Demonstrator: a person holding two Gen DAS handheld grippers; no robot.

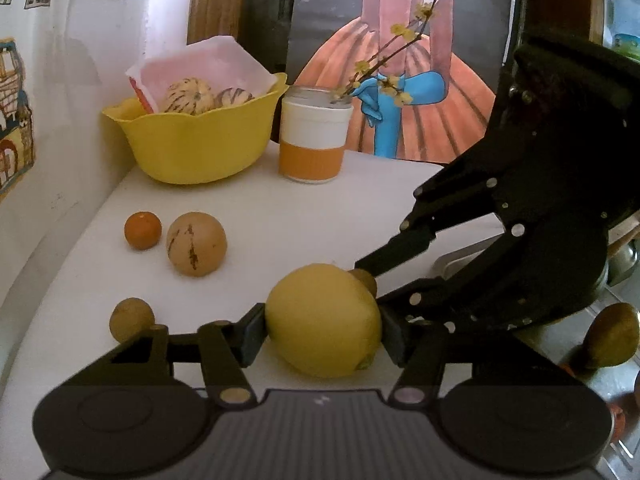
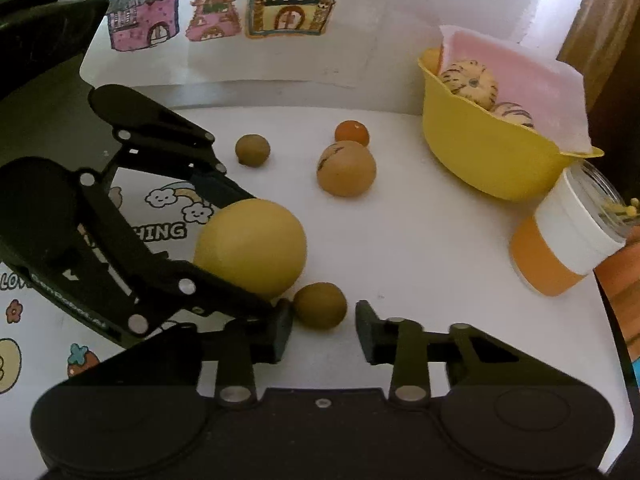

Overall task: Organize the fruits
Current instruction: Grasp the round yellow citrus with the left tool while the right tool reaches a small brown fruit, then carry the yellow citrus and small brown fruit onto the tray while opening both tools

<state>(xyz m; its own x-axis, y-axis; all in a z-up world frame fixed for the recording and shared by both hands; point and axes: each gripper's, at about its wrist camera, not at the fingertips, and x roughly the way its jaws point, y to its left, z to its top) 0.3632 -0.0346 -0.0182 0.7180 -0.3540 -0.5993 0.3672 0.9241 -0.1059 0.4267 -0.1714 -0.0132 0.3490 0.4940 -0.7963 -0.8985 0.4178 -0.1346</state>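
A: Left gripper: matte black body, two round housings either side of a ribbed grey centre plate. Linkage arms pinned with silver rivets at the base.

B: Same build on the right gripper. Fingers end in blocky dark pads, triangular cut-out in the outer link.

A: Seen from the other camera, the left unit shows stacked parallel links, many small silver screws, and white lettering on the side. Too blurred to read, possibly a brand name.

Bare table lies between lemon and bowl.
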